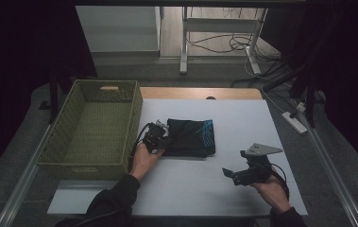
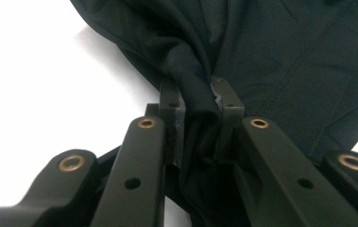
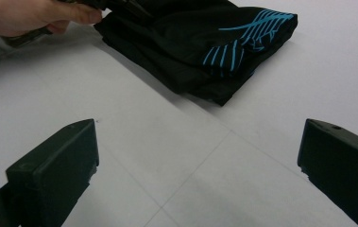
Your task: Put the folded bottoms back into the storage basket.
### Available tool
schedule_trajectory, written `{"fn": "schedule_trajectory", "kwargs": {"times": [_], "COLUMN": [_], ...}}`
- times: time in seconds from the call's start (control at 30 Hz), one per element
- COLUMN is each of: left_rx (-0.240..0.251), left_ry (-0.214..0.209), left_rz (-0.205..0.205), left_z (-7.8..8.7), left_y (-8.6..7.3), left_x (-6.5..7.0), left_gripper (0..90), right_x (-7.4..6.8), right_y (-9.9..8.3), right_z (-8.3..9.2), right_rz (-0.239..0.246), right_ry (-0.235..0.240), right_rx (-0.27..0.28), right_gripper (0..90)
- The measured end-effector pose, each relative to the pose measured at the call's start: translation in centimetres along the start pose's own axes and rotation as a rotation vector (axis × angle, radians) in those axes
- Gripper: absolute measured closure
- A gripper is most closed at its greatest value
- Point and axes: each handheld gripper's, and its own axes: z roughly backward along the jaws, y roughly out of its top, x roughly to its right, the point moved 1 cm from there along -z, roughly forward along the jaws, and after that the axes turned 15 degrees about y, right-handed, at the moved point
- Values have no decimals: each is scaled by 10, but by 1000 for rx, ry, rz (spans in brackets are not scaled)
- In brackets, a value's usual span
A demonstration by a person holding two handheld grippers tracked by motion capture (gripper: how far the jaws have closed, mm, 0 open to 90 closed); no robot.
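A folded black garment (image 1: 191,137) with light-blue stripes lies in the middle of the white table (image 1: 224,189). My left gripper (image 1: 163,140) is at its left edge, shut on a pinched fold of the black cloth (image 2: 196,92); the pads (image 2: 174,106) press the fabric from both sides. My right gripper (image 1: 227,173) hovers low over the table to the right and nearer the person, open, with nothing between its wide-set jaws. In the right gripper view the garment (image 3: 205,42) lies ahead, with the other hand (image 3: 30,16) at its far left end.
A green woven basket (image 1: 68,142) stands at the table's left edge, right beside the left hand. Bare white tabletop (image 3: 167,156) stretches between the right gripper and the garment. Behind the table are a desk frame and floor cables (image 1: 224,45).
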Motion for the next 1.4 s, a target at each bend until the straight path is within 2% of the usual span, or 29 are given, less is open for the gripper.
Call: {"fn": "schedule_trajectory", "kwargs": {"times": [0.37, 1.03, 1.2, 1.4], "left_rx": [3, 13, 12, 12], "left_ry": [6, 10, 11, 10], "left_rz": [-4, -5, -9, -11], "left_z": [0, 0, 0, 0], "left_y": [0, -1, -2, -2], "left_x": [1, 1, 1, 1], "left_gripper": [778, 777, 776, 776], "right_x": [16, 41, 51, 60], "right_y": [14, 41, 46, 54], "right_z": [-20, -58, -67, -78], "right_rz": [-34, -39, -53, -63], "right_ry": [-4, -3, -13, -35], "right_rx": [-7, -60, -55, -79], "right_gripper": [0, 0, 0, 0]}}
